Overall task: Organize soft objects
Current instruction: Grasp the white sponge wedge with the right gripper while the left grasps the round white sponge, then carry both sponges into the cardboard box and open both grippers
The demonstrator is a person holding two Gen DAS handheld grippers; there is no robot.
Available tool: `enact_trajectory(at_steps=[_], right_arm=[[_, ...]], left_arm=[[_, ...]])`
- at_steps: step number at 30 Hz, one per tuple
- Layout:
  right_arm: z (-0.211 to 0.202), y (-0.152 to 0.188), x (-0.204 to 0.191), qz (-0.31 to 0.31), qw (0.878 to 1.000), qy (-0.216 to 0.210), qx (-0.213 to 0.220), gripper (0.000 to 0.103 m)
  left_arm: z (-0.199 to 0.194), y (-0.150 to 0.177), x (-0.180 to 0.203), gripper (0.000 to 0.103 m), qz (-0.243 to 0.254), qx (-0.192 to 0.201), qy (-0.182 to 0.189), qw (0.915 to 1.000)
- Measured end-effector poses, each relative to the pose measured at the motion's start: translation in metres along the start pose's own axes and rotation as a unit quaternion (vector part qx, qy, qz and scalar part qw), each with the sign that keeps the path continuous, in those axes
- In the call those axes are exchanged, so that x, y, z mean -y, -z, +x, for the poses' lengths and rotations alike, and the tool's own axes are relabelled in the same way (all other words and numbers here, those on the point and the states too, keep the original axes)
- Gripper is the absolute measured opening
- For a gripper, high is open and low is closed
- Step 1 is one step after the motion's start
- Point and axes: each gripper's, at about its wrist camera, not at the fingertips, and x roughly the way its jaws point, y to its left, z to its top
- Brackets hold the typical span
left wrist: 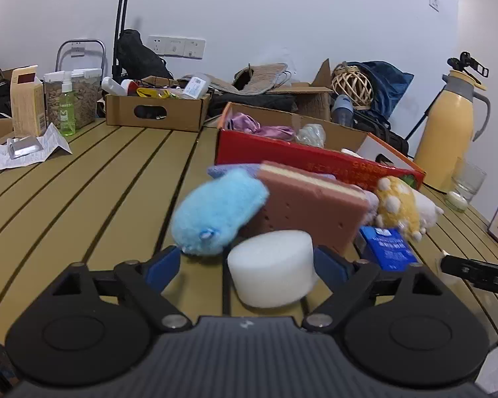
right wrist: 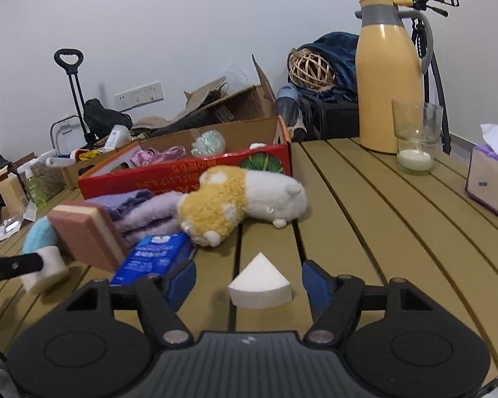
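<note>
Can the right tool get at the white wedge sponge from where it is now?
Probably yes. The white wedge sponge sits alone on the table, between the open fingers of the right tool, with gaps on both sides. The blue packet lies off to the side.

Plain white wall [left wrist: 282, 16] — wall sockets [left wrist: 176, 47] — behind slatted tan table [left wrist: 83, 182].

On the worktop [right wrist: 365, 205] a foam cylinder [left wrist: 272, 268] sits between the left tongs [left wrist: 245, 265], with a plush [left wrist: 215, 215] just behind to its left and a sponge block [left wrist: 312, 205] leaning behind it. A foam wedge [right wrist: 260, 283] lies between the right tongs [right wrist: 249, 282]; behind it lie a packet [right wrist: 156, 255], a towel [right wrist: 149, 212] and a plush toy [right wrist: 242, 202], then the box [right wrist: 189, 172]. A jug [right wrist: 390, 76] and a glass [right wrist: 415, 139] stand towards the far right edge.
</note>
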Motion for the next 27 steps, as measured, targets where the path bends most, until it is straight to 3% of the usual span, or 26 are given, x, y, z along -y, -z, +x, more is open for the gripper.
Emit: enact_trajectory(at_steps=[6,8,10,11,13,24,27], right_arm=[[0.014,0.003,0.0,-0.004,1.0,-0.002,-0.012,0.07],[0.018,0.004,-0.001,-0.007,1.0,-0.002,-0.016,0.067],[0.019,0.005,-0.001,-0.014,1.0,0.001,-0.016,0.058],[0.018,0.005,-0.001,-0.016,1.0,0.003,-0.016,0.055],[0.018,0.006,0.001,-0.015,1.0,0.004,-0.013,0.036],[-0.003,0.01,0.005,-0.015,1.0,0.011,0.013,0.032],[-0.012,0.008,0.005,-0.014,1.0,0.001,0.016,0.032]], left_arm=[[0.018,0.004,0.004,0.088,0.004,-0.032,0.007,0.9994],[0.021,0.005,0.005,0.073,0.004,-0.043,0.012,0.999],[0.022,0.006,0.007,0.059,0.013,-0.045,0.013,0.9988],[0.022,0.006,0.008,0.058,0.017,-0.045,0.012,0.9988],[0.02,0.006,0.008,0.057,0.014,-0.05,0.019,0.9985],[-0.018,0.0,0.021,0.055,0.028,-0.02,0.039,0.9986],[-0.035,-0.013,0.024,0.055,0.035,0.009,0.059,0.9976]])
